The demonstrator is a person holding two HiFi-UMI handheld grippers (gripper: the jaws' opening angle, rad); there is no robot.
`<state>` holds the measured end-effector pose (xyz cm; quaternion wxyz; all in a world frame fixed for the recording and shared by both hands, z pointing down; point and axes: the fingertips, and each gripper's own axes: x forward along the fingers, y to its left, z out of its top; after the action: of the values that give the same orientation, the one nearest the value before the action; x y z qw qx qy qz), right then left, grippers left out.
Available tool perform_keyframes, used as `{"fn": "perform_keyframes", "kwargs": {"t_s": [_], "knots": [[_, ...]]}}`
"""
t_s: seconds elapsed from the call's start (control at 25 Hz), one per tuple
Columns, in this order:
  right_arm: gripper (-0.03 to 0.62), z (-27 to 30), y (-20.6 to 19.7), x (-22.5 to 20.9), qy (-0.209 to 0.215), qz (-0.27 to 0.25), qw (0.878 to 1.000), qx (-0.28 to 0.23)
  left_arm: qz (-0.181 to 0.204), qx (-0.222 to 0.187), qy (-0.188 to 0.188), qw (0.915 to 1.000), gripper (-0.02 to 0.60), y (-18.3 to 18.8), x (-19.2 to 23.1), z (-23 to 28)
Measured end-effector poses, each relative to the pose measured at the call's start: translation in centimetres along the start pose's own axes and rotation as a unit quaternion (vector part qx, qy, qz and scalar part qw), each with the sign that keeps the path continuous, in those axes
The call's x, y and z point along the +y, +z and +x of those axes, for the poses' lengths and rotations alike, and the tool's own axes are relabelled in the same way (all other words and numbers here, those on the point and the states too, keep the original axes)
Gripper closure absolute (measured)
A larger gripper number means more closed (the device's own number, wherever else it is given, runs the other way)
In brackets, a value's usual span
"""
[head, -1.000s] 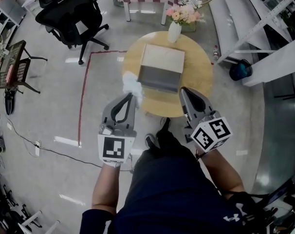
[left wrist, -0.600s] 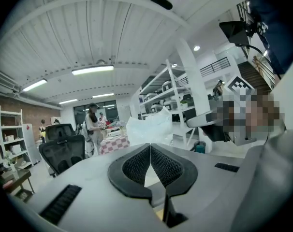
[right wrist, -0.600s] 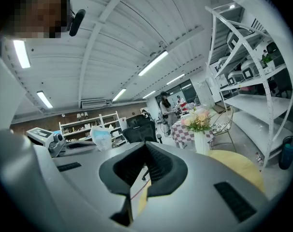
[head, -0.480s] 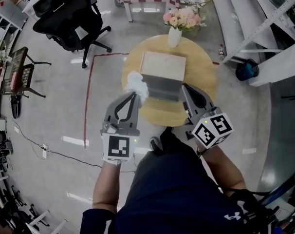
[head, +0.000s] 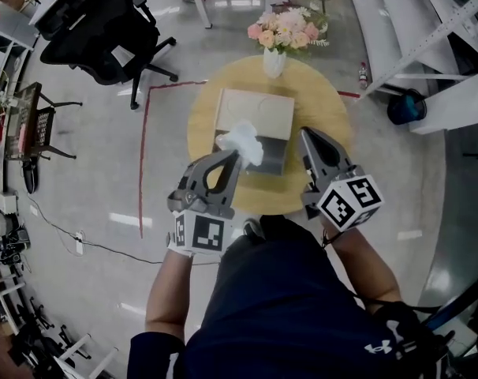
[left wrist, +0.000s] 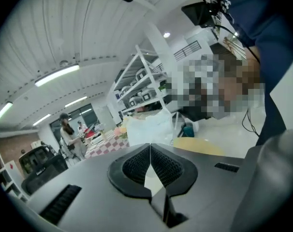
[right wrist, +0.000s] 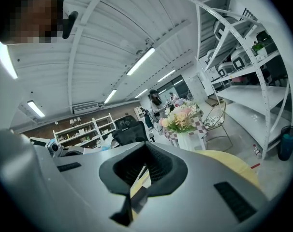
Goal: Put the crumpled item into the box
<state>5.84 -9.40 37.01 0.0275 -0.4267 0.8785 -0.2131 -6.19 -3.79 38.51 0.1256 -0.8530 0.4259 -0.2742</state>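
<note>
An open cardboard box (head: 253, 115) lies on the round wooden table (head: 326, 105). My left gripper (head: 236, 157) is shut on the crumpled white item (head: 244, 140), which hangs over the box's near left part. In the left gripper view the jaws meet tip to tip at my left gripper (left wrist: 150, 147), with the crumpled white item (left wrist: 149, 126) bunched just beyond them. My right gripper (head: 305, 135) is shut and holds nothing, at the box's near right corner. In its own view, my right gripper (right wrist: 146, 151) points over the table (right wrist: 231, 162).
A white vase of pink flowers (head: 275, 52) stands at the table's far edge, also the flowers (right wrist: 180, 119) in the right gripper view. A black office chair (head: 105, 31) is far left, red floor tape (head: 143, 148) left of the table, white shelving (head: 428, 46) at right.
My left gripper has carried the crumpled item rightward, from beside the box's left edge to over the box. The right gripper has stayed beside the box's near right corner.
</note>
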Motion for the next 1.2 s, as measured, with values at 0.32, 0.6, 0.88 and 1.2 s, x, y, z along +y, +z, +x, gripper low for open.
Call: {"fn": "perform_keyframes", "kwargs": {"t_s": [0.32, 0.6, 0.88, 1.2], "knots": [[0.589, 0.7, 1.3, -2.5, 0.001, 0.025, 1.0, -0.011, 0.135, 0.059, -0.078, 0.986, 0.563, -1.7, -3.7, 3.6], [0.589, 0.2, 0.6, -4.6, -0.026, 0.048, 0.998, -0.017, 0.22, 0.106, -0.137, 0.96, 0.563, -4.6, -5.8, 5.7], [0.589, -0.5, -1.2, -6.0, -0.073, 0.071, 0.995, -0.015, 0.264, 0.127, -0.191, 0.9368, 0.563, -8.0, -7.2, 7.5], [0.589, -1.4, -1.9, -6.6, -0.118, 0.079, 0.99, -0.018, 0.282, 0.132, -0.236, 0.9205, 0.563, -10.7, -8.2, 9.3]]}}
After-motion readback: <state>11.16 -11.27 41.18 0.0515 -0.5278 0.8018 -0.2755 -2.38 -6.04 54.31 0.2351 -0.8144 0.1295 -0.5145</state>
